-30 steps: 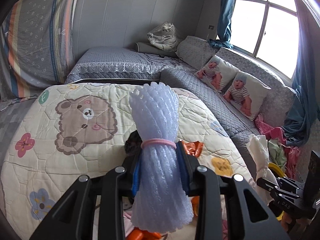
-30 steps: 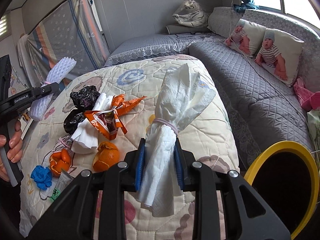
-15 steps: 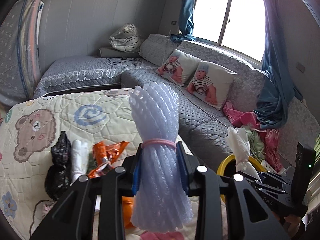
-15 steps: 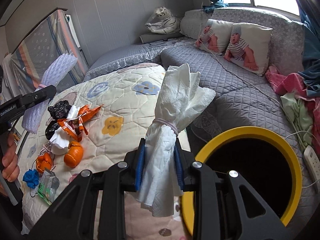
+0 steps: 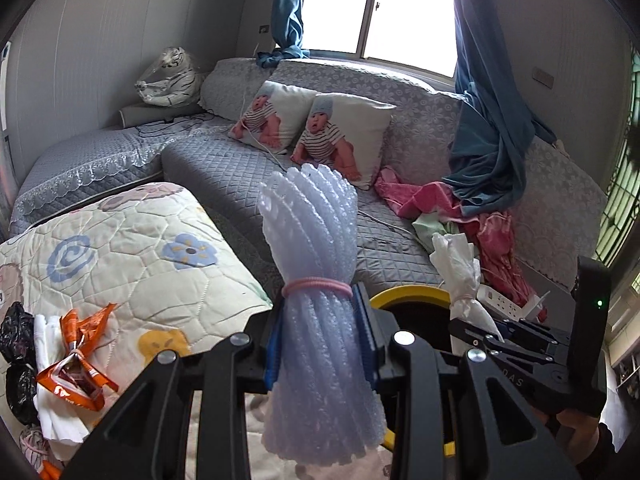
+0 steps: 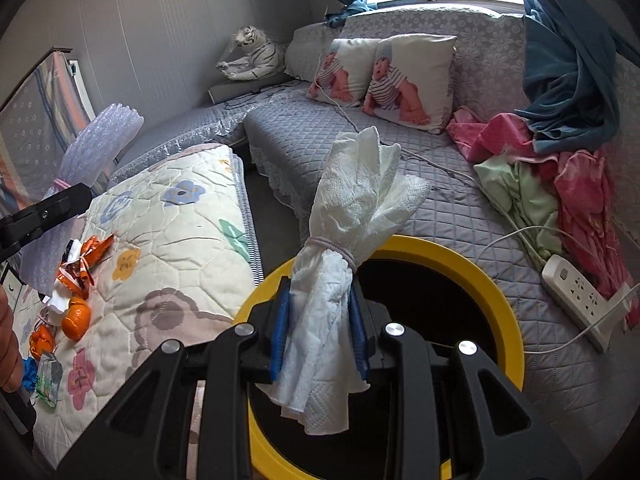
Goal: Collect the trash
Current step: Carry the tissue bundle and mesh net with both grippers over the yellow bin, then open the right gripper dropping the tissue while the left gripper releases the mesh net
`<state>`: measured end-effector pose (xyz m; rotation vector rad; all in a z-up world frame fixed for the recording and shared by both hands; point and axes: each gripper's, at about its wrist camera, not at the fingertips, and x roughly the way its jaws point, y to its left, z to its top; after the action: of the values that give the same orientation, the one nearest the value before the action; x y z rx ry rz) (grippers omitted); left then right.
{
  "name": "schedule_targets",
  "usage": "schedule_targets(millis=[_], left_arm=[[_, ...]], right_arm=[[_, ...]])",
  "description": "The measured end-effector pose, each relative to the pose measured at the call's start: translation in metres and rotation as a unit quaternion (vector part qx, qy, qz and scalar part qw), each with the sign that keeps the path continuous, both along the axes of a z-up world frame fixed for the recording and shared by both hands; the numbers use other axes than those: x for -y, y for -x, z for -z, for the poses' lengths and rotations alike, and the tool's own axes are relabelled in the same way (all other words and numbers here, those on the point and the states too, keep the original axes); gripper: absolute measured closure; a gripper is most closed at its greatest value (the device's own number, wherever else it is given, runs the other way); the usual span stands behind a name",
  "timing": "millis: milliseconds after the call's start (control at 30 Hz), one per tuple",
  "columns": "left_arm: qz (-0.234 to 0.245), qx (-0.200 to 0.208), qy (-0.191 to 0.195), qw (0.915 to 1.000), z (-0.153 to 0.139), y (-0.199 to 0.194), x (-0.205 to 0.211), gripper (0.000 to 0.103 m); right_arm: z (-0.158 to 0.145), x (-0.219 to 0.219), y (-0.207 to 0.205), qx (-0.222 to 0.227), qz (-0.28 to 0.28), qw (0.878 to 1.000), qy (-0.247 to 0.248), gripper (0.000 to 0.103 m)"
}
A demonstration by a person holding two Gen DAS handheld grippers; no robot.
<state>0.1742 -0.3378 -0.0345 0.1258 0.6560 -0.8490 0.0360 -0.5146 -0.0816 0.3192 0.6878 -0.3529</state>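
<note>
My left gripper [image 5: 320, 340] is shut on a bundle of pale foam netting [image 5: 316, 280] tied with a pink band. My right gripper [image 6: 320, 328] is shut on a wad of white paper towel [image 6: 352, 216] tied with a band, and it hangs over the open mouth of the yellow-rimmed black bin [image 6: 492, 288]. In the left wrist view the bin [image 5: 404, 294] shows just behind the netting, with the right gripper [image 5: 472, 328] and its towel [image 5: 460, 268] to the right. More trash lies on the quilt: an orange wrapper [image 6: 80, 264], orange peel [image 6: 76, 316], black bags [image 5: 16, 332] and white paper [image 5: 56, 412].
The floral quilt [image 6: 176, 248] covers a low table left of the bin. A grey quilted sofa [image 6: 344, 128] wraps behind, with two baby-print pillows [image 6: 400, 76], pink and green clothes [image 6: 528, 168], and a white power strip [image 6: 580, 300] with cord. A blue curtain [image 5: 492, 120] hangs by the window.
Both grippers have swung right, away from the quilt's trash toward the sofa. The bin has come fully under the right gripper, and its rim now shows behind the left one. Both grips are unchanged.
</note>
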Motion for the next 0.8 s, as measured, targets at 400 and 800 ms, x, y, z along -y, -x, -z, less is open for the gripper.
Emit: schedule_targets(millis=[400, 800], left_arm=[[0.055, 0.000, -0.017, 0.9983, 0.021, 0.021, 0.057, 0.073], [0.074, -0.009, -0.035, 0.9966, 0.041, 0.030, 0.086, 0.073]], right_arm=[[0.026, 0.029, 0.017, -0.021, 0.035, 0.999, 0.000, 0.077], [0.047, 0.042, 0.020, -0.046, 0.047, 0.998, -0.011, 0.077]])
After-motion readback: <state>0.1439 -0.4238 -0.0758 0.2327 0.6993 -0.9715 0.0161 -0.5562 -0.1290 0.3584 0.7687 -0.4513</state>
